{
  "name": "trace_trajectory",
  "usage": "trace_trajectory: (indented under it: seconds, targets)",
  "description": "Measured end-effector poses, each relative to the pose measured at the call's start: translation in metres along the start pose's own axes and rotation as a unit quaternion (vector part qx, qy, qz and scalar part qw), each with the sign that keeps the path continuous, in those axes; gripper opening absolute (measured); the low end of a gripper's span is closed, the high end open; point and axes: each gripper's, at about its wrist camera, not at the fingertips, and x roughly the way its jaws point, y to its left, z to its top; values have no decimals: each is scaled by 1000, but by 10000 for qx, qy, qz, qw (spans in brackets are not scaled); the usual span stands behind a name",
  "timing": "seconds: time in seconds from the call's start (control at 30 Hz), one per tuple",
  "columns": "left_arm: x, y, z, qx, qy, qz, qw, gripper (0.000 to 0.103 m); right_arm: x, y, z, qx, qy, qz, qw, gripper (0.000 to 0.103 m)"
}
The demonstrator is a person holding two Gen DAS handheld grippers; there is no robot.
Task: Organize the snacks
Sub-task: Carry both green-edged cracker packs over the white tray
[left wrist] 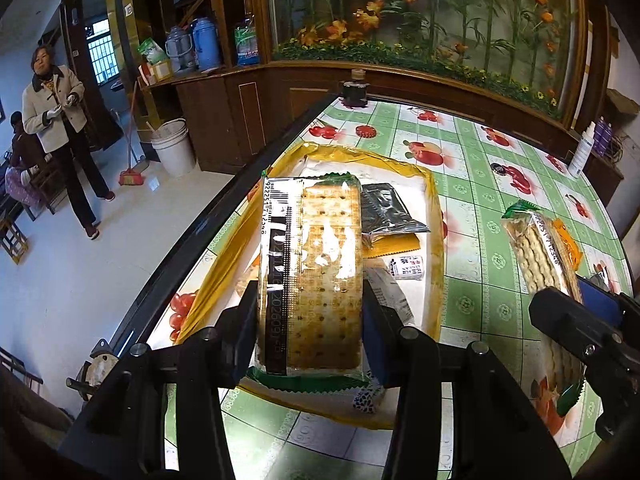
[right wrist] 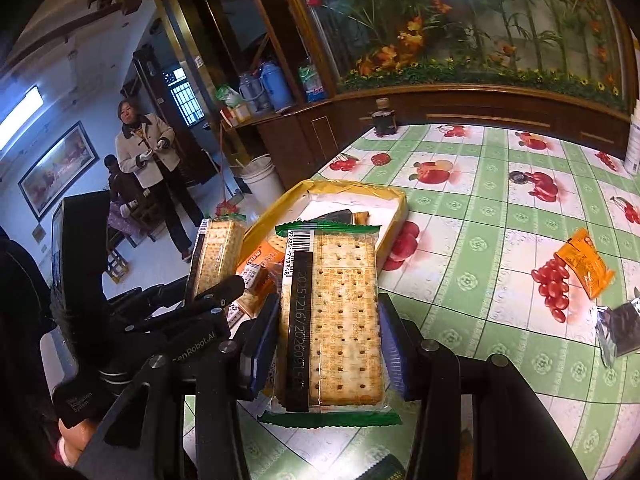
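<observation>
Clamped between left gripper (left wrist: pixel 310 320) pads: cracker pack (left wrist: pixel 312 276), above yellow box (left wrist: pixel 434 216); right gripper (right wrist: pixel 328 344) likewise squeezing second cracker pack (right wrist: pixel 340 320).

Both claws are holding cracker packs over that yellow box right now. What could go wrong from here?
The left gripper and right gripper work close together beside the yellow box, so they might bump each other. Each cracker pack is pinched at its sides only; crackers could crack or the slick wrapper slip. The box sits near the table edge, so a nudge might push it off.
</observation>
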Motion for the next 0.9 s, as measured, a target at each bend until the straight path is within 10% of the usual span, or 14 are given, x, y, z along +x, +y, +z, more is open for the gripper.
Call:
trace_trajectory:
  seconds: [0.9]
  targets:
    - [49,35,13,-238,415,264,9985,45,80,6,37,-23,331,181,9993,48]
